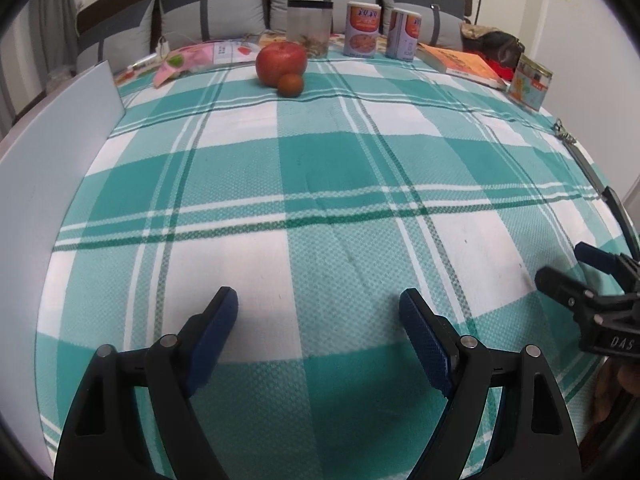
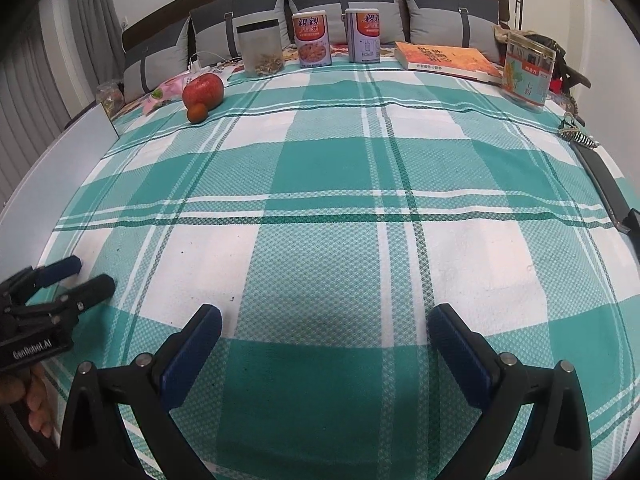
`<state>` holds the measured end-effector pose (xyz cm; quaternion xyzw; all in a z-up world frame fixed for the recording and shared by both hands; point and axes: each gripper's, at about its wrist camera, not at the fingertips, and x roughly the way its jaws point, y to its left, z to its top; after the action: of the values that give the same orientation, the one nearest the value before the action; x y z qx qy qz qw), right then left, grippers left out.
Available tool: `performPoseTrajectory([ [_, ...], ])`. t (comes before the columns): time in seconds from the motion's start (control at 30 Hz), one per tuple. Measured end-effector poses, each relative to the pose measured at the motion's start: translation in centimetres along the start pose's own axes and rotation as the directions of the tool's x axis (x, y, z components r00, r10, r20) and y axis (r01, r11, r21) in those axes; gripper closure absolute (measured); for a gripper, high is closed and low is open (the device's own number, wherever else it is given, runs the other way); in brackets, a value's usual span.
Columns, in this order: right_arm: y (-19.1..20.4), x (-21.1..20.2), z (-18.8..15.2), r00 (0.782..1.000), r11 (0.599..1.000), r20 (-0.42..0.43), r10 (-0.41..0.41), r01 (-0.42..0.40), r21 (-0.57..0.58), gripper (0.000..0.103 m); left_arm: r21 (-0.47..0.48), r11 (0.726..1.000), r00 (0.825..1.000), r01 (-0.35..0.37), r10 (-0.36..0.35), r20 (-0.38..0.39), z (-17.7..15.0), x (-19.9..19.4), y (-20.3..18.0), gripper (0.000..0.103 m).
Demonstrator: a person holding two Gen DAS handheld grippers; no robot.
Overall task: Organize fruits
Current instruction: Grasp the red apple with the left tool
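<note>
The big red round apple [image 1: 281,62] & small brown-orange fruit [image 1: 290,85] sit touching, far off. Both jaws are held wide open, empty. Apple should be reached slowly, w/o bumping the small one.

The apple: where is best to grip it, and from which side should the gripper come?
Grip the apple across its widest middle, coming from above or from its left. The small fruit sits against its front right, so a finger there would probably knock it. The jar stands close behind. The left gripper is open and looks the nearer one.
</note>
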<state>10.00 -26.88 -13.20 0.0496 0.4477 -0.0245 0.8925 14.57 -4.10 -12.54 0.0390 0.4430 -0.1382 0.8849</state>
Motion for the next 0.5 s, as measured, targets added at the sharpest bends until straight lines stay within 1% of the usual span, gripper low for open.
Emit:
performPoseTrajectory([
  [0.13,0.4,0.2,-0.1,0.999,0.999,-0.010,-0.031,0.031,-0.023,0.000,-0.020,1.000,1.000,-0.009,0.008,-0.006,2.0,1.2,1.4,0.018],
  [0.27,0.8,0.4,-0.1,0.998,0.997,-0.020,-0.060,0.059,-0.047,0.000,-0.053,0.999,1.000,0.002,-0.001,0.021,5.3,2.4,3.3,0.018],
  [0.37,0.7,0.5,-0.1,0.998,0.997,-0.021,-0.062,0.061,-0.048,0.000,-0.068,0.998,0.999,-0.003,0.005,0.033,9.5,3.9,4.5,0.018],
  [0.43,0.7,0.5,-0.1,0.998,0.997,-0.021,-0.063,0.062,-0.049,0.000,-0.081,0.997,0.999,0.009,-0.006,0.045,12.4,4.9,5.0,0.018],
  [0.5,0.7,0.5,-0.1,0.998,0.997,-0.022,-0.064,0.063,-0.050,0.000,-0.076,0.997,0.999,0.024,-0.022,0.029,15.8,6.4,4.9,0.018],
])
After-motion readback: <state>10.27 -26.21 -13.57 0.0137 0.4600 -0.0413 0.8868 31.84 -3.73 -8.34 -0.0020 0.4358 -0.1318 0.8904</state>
